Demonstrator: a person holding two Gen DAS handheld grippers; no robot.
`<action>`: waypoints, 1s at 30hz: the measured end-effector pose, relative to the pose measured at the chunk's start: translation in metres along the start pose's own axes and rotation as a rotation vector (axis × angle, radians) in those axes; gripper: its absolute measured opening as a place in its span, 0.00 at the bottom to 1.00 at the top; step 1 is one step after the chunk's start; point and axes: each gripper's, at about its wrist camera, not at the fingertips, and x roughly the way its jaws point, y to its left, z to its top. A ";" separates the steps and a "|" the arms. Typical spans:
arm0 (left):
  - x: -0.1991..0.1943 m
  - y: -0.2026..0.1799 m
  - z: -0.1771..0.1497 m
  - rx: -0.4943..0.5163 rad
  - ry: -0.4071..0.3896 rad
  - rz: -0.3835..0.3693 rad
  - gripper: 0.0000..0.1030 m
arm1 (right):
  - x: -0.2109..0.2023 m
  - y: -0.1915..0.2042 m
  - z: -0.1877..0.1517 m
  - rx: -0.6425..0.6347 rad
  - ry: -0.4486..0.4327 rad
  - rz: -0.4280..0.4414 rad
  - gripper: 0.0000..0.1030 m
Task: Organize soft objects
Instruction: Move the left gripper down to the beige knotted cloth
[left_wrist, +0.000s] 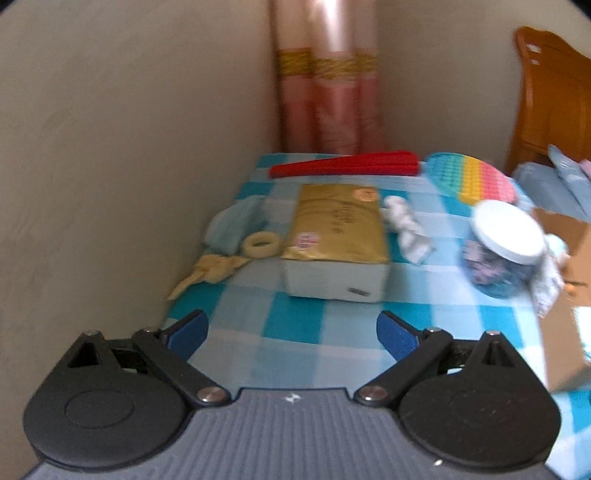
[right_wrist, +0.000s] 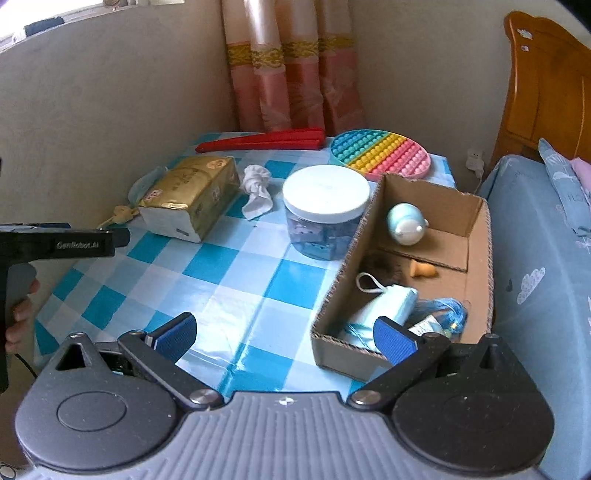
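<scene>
I see a small table under a blue-and-white checked cloth, pushed into a corner, with a wall along its left edge and a curtain behind. My left gripper hovers over the near end with its jaws spread and holding nothing; my right gripper is likewise spread and empty, near the front edge. The near half of the cloth is bare. Farther back, a gold tissue pack sits mid-table, with a white sock just to its right and a pale ring, a yellow cloth and a blue mask crowded against the wall. A white-lidded jar stands beside a cardboard box on the right edge, which holds a mask and small toys. A red fan and a rainbow pop mat lie along the back edge. A bed lies right of the box
</scene>
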 end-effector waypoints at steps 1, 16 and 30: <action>0.003 0.005 0.000 -0.021 0.004 0.012 0.95 | 0.002 0.003 0.003 -0.011 0.003 0.001 1.00; 0.078 0.069 0.023 -0.470 0.129 0.184 0.91 | 0.031 0.031 0.040 -0.139 -0.001 0.092 1.00; 0.121 0.066 0.034 -0.570 0.116 0.295 0.75 | 0.054 0.015 0.043 -0.071 0.031 0.148 1.00</action>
